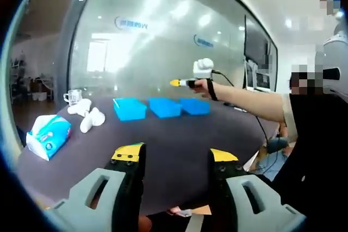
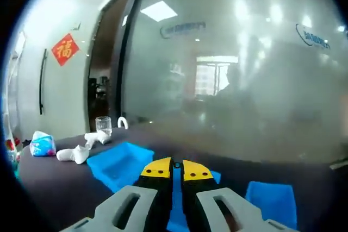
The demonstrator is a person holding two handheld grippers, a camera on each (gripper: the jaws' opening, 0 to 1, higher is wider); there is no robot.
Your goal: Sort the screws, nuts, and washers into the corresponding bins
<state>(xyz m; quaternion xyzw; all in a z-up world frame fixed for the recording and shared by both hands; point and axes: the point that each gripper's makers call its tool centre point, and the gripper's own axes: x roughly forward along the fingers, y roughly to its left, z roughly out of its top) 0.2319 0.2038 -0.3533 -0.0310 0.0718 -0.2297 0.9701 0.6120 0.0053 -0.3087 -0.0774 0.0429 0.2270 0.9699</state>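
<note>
My left gripper (image 1: 176, 157), grey with yellow-tipped black jaws, rises from the bottom centre of the left gripper view, jaws wide apart, nothing between them. Beyond it lies the dark round table (image 1: 179, 145). Three bright blue plastic bins sit in a row at mid frame: left bin (image 1: 129, 108), middle bin (image 1: 165, 107), right bin (image 1: 195, 106), close together. No screws, nuts or washers can be made out; too small or hidden.

At right of centre, a person's outstretched arm (image 1: 247, 102) holds my right gripper (image 1: 175, 83) above the right bin, yellow tip pointing left.

At left of frame a blue and white tissue pack (image 1: 48, 136) lies on the table. Near it, crumpled white cloths (image 1: 88, 115), and a clear glass cup (image 1: 74, 96) just behind them. A frosted glass wall (image 1: 163, 36) fills the background.

In the right gripper view, my right gripper (image 2: 178, 171) comes up at bottom centre, jaws drawn together with a thin slit between, nothing clamped. Blue bins lie under and around it: one at lower left (image 2: 119, 164), one at lower right (image 2: 272, 202). The white cloths (image 2: 76, 153), the glass cup (image 2: 103, 125) and the tissue pack (image 2: 42, 145) sit at left. A red square paper sign (image 2: 65, 48) hangs on the wall at upper left.
</note>
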